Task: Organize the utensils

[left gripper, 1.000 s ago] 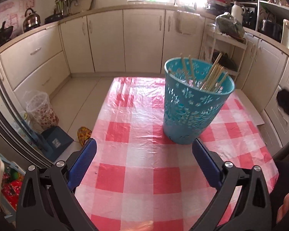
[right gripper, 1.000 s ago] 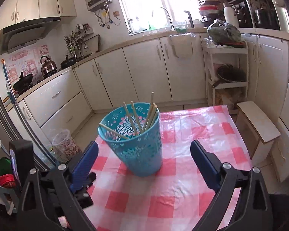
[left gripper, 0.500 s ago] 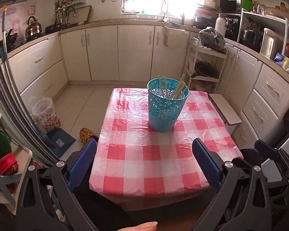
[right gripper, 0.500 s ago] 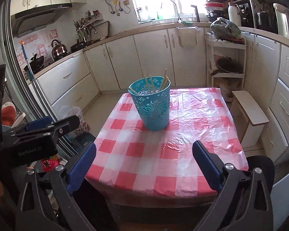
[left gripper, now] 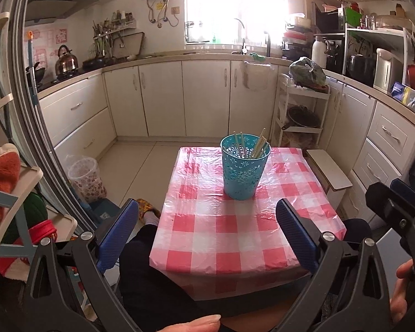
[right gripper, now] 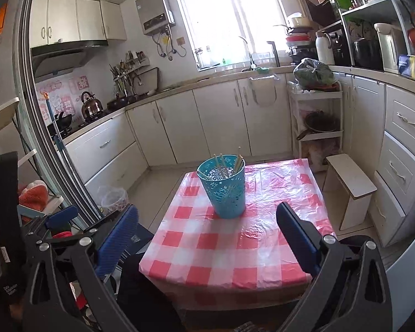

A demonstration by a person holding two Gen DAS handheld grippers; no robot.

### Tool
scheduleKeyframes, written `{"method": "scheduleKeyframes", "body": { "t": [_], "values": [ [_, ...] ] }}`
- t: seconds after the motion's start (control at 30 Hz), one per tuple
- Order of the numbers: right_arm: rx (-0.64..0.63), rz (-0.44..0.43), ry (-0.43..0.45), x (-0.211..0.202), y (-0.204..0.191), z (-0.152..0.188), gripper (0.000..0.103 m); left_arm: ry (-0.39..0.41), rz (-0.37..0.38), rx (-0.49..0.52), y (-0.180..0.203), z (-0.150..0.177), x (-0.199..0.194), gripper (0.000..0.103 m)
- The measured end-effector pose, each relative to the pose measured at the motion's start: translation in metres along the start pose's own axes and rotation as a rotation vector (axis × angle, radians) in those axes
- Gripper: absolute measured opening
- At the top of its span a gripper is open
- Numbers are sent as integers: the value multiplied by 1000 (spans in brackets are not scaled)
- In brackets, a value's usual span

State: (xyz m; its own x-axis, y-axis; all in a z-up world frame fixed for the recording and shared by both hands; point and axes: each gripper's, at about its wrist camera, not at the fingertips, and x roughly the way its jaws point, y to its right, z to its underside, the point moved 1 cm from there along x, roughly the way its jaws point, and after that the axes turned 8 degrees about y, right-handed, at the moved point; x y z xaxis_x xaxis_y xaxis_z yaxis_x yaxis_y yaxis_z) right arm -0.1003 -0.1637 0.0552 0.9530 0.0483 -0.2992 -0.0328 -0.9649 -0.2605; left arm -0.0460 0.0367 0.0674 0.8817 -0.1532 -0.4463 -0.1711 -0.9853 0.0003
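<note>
Both my claws, left (left gripper: 207, 232) and right (right gripper: 207, 235), gape empty; the chopsticks (left gripper: 256, 146) look light, stiff, best pinched mid-shaft.

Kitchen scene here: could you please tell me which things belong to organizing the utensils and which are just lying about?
Part of the job:
- chopsticks
- teal basket holding them
- checkered table

Just lying about:
- kettle
- wooden stool
- floral bin
- green bag

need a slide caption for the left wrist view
Open, empty left tongs held back from the checked table, where a teal basket holds chopsticks.
</note>
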Motion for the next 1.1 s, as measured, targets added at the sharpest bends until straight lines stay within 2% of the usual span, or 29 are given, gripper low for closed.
{"method": "scheduleKeyframes", "body": {
  "t": [0.1,0.4,0.53,0.63,0.87,1.1],
  "values": [
    [14,-16,17,-7,0,2,96,10,-2,-20,-5,-1,-8,95],
    [46,-64,-19,-12,-2,10,96,32,-6,-47,-11,1,-19,95],
    [19,-72,-55,-9,-11,13,96,37,-6,-55,-13,1,-24,95],
    [-2,-102,-42,-15,-18,11,96,44,-10,-60,-16,2,-27,95],
    [-5,-57,-42,-19,-17,9,96,50,-15,-70,-18,4,-32,95],
    [-40,-51,4,-30,-22,5,96,53,-16,-68,-17,5,-33,95]
  ]
}}
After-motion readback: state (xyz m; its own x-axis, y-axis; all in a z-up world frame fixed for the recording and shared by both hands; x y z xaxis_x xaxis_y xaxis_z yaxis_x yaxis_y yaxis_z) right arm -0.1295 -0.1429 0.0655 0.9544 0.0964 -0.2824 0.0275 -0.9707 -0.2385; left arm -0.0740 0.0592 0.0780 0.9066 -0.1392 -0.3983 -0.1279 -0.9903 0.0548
